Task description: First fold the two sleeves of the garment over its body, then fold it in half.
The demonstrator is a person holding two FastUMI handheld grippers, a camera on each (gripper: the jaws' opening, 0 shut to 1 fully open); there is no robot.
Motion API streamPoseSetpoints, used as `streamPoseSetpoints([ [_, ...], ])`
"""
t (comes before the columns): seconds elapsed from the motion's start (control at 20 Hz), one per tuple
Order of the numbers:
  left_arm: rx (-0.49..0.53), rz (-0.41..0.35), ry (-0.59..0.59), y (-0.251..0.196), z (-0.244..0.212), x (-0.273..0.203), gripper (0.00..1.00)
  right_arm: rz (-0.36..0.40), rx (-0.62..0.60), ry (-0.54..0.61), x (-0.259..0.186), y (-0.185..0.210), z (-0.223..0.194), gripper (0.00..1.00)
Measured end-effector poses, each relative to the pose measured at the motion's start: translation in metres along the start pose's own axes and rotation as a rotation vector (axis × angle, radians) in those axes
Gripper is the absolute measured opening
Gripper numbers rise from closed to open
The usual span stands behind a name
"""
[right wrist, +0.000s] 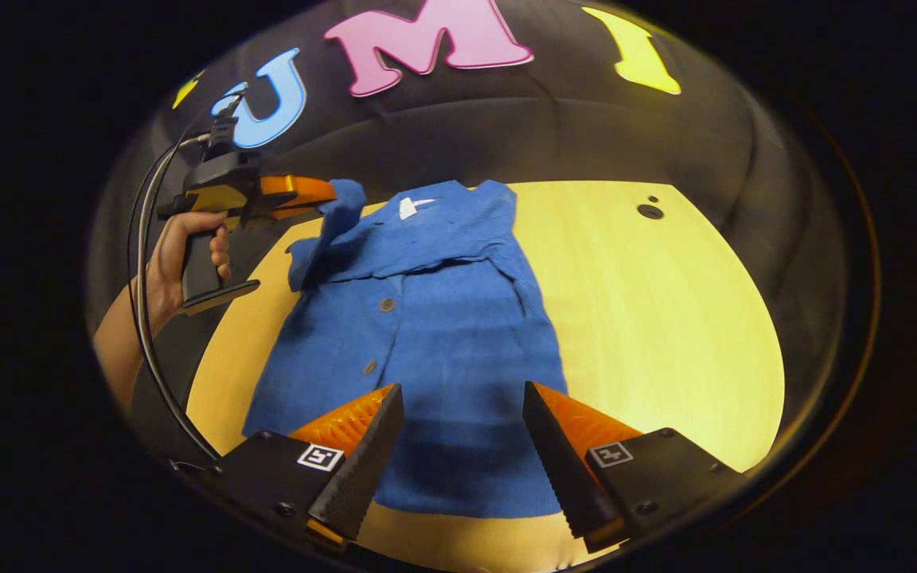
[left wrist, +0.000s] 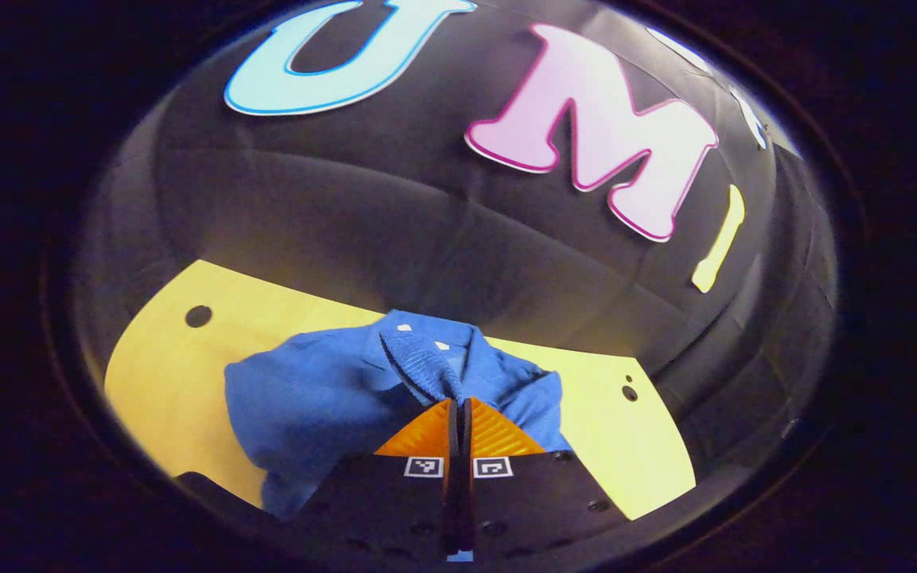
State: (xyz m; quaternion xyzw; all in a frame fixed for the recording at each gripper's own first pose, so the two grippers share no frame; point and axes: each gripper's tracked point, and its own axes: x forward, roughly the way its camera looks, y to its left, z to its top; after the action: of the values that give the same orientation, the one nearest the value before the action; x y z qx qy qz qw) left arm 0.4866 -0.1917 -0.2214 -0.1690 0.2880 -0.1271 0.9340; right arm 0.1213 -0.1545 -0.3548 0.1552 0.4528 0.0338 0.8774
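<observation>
A blue button-front shirt (right wrist: 435, 342) lies flat on the yellow table (right wrist: 665, 318), collar at the far end. My left gripper (left wrist: 458, 402) is shut on the cuff end of one blue sleeve (left wrist: 419, 362), which rises from the shirt (left wrist: 307, 406) to its fingers. In the right gripper view, a hand (right wrist: 180, 263) holds that left gripper (right wrist: 329, 195) up at the far left, with the sleeve (right wrist: 343, 211) lifted off the table. My right gripper (right wrist: 462, 388) is open above the shirt's lower part, with nothing between its fingers. The other sleeve looks folded across the chest.
The table has small round holes (right wrist: 649, 211) near its far right corner and one more hole (left wrist: 198, 316) by another edge. A black cable (right wrist: 148, 318) loops down from the left gripper. Bare tabletop lies to the shirt's right.
</observation>
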Motion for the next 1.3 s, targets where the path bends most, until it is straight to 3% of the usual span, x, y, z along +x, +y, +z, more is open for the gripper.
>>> streamPoseSetpoints([
  [0.05,0.009,-0.037,0.013,-0.023,-0.008,0.010,0.00,-0.017,0.018,-0.003,-0.001,-0.010,-0.002,0.96],
  [0.3,0.031,-0.095,0.118,-0.072,-0.051,0.047,0.00,-0.088,0.107,0.001,-0.005,-0.040,-0.014,0.96],
  [0.35,0.007,-0.099,0.151,-0.075,-0.057,0.049,0.10,-0.096,0.115,0.007,-0.005,-0.043,-0.018,0.96],
  [0.5,-0.049,-0.015,0.174,-0.054,-0.071,0.050,0.87,-0.106,0.118,0.030,-0.007,-0.044,-0.032,0.96],
  [0.7,-0.048,0.092,0.161,-0.013,-0.080,-0.006,0.85,-0.101,0.173,0.089,-0.007,-0.039,-0.047,0.96],
  [0.9,0.016,0.209,0.201,0.046,-0.122,-0.111,0.85,-0.129,0.204,0.147,-0.007,-0.043,-0.069,0.96],
  [1.0,-0.054,0.249,0.259,0.074,-0.160,-0.164,0.85,-0.131,0.236,0.201,-0.009,-0.044,-0.092,0.96],
  [1.15,-0.166,0.381,0.371,0.126,-0.236,-0.228,0.85,-0.177,0.261,0.233,-0.005,-0.057,-0.111,0.97],
  [1.3,-0.236,0.455,0.426,0.152,-0.285,-0.266,0.85,-0.204,0.242,0.252,-0.008,-0.064,-0.123,0.97],
])
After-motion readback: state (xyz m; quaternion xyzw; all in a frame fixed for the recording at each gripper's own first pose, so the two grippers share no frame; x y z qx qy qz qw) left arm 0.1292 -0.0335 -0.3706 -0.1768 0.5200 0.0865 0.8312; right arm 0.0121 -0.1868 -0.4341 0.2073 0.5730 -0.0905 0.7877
